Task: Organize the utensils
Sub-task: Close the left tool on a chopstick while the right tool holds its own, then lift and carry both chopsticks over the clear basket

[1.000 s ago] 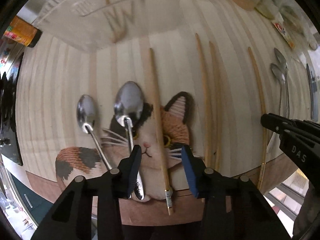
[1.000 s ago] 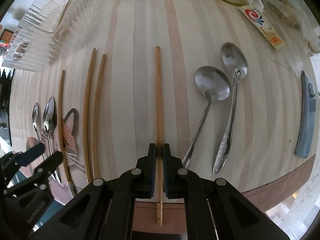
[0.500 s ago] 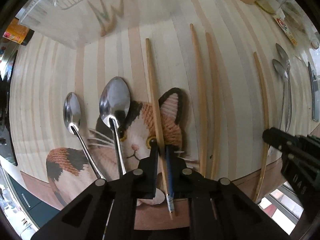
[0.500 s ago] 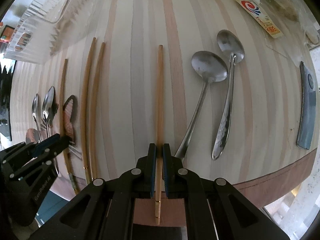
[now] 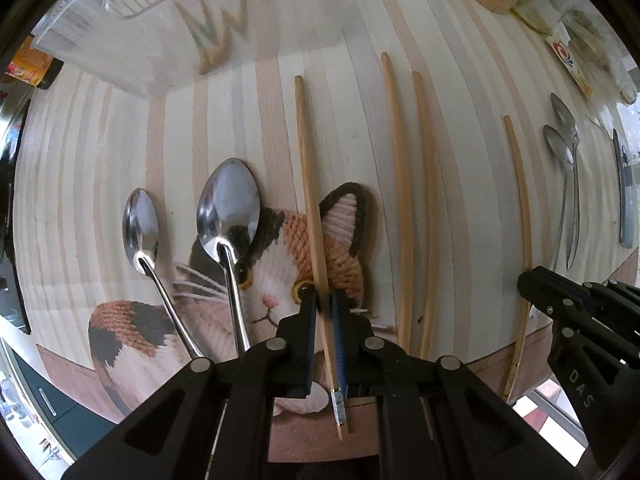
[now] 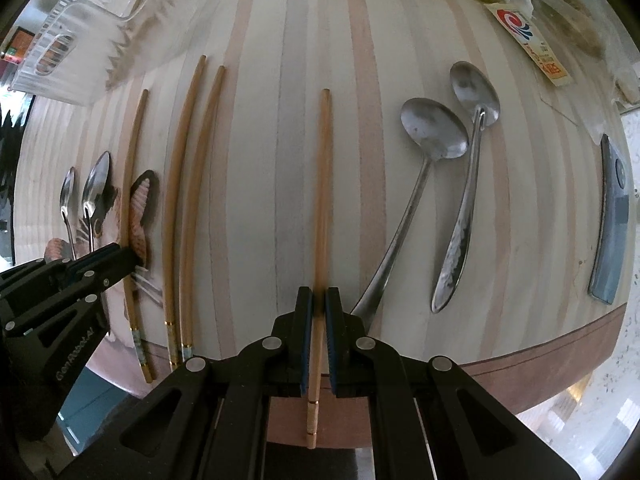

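Chopsticks lie lengthwise, tips away; left claw (image 5: 323,300) grips chopstick (image 5: 310,184), right claw (image 6: 319,300) grips another (image 6: 322,184).

I saw a pale table (image 6: 256,160) striped cream, grey and pink-brown, tan chopsticks (image 6: 322,200) with gold bands, shiny silver spoons (image 5: 228,208), a calico cat mat (image 5: 276,280) in orange, black and white, and black grippers with blue pads (image 6: 306,336).

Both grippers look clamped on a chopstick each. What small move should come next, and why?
Probably lift both straight up together. The left gripper is shut on the chopstick lying across the cat mat, and the right gripper on a single chopstick. Both sticks lie flat beside other utensils, so sliding could knock those.
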Available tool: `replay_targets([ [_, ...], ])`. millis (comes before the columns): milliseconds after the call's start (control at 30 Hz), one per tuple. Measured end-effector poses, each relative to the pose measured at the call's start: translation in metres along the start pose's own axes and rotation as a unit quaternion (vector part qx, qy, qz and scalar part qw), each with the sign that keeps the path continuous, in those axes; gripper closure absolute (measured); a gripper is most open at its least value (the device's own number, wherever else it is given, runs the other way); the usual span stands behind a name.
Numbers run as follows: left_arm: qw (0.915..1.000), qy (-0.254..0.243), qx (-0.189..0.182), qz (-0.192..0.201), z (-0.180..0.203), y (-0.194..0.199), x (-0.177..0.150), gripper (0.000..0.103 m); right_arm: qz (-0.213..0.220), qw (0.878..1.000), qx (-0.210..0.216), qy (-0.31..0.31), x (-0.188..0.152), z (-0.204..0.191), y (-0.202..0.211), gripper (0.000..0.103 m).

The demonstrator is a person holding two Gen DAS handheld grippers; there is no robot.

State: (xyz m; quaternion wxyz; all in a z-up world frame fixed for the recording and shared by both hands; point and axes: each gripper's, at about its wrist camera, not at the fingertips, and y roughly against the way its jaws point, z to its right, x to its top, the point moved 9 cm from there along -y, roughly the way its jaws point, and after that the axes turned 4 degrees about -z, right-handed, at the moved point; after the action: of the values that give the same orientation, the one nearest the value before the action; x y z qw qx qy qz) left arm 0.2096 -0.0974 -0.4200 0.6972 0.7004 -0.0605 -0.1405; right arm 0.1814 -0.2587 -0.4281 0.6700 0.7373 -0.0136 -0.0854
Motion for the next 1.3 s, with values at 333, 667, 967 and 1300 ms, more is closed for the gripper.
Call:
replay_targets([
  [333, 1.0000, -0.004, -0.001, 0.000, 0.001, -0.002, 0.001, 0.097, 0.002, 1.000, -0.027, 0.016, 0.001, -0.017, 0.000, 0.095],
  [667, 0.9993, -0.018, 0.020, 0.024, 0.004, 0.015, 0.001, 0.099, 0.027, 0.999, -0.021, -0.003, -0.004, -0.026, 0.008, 0.096],
  [967, 0.9938, -0.043, 0.006, 0.102, 0.024, 0.094, 0.018, 0.099, 0.075, 0.997, 0.014, -0.032, 0.005, -0.018, 0.063, 0.096],
  [1300, 0.9792, -0.010, -0.054, 0.195, 0.012, 0.199, 0.066, 0.099, 0.138, 0.988, 0.060, -0.031, 0.052, -0.014, 0.153, 0.096],
])
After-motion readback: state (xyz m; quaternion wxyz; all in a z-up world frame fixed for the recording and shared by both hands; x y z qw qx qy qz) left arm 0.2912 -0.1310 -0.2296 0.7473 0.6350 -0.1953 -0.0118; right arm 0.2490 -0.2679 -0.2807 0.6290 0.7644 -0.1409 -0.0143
